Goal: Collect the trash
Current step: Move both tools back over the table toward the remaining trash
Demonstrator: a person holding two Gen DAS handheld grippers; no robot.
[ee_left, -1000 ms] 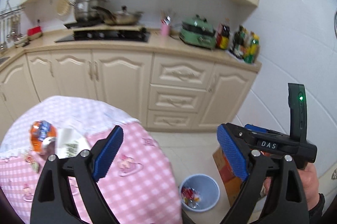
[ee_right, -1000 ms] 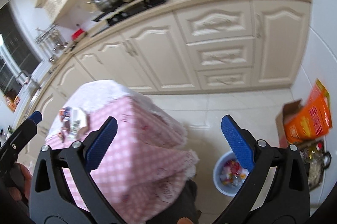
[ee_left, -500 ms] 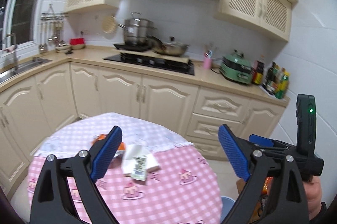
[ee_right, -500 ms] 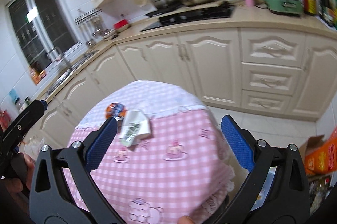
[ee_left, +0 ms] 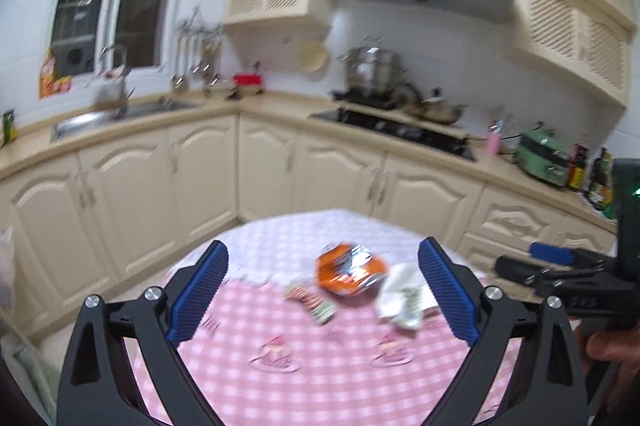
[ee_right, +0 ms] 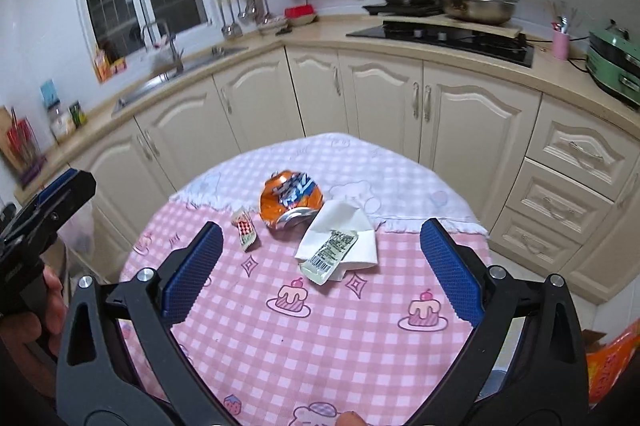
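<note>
Both your hand-held grippers, left [ee_left: 322, 296] and right [ee_right: 320, 268], gape wide, empty, over the tabletop [ee_right: 320, 338]; wrappers flank the can [ee_right: 290, 200].

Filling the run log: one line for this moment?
left gripper: open | right gripper: open | crushed orange can, small wrapper, paper: on table

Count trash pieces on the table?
4: crushed orange can at the middle, small wrapper to its left, white napkin to its right, clear barcoded sachet on the napkin. More could hide underneath.
</note>
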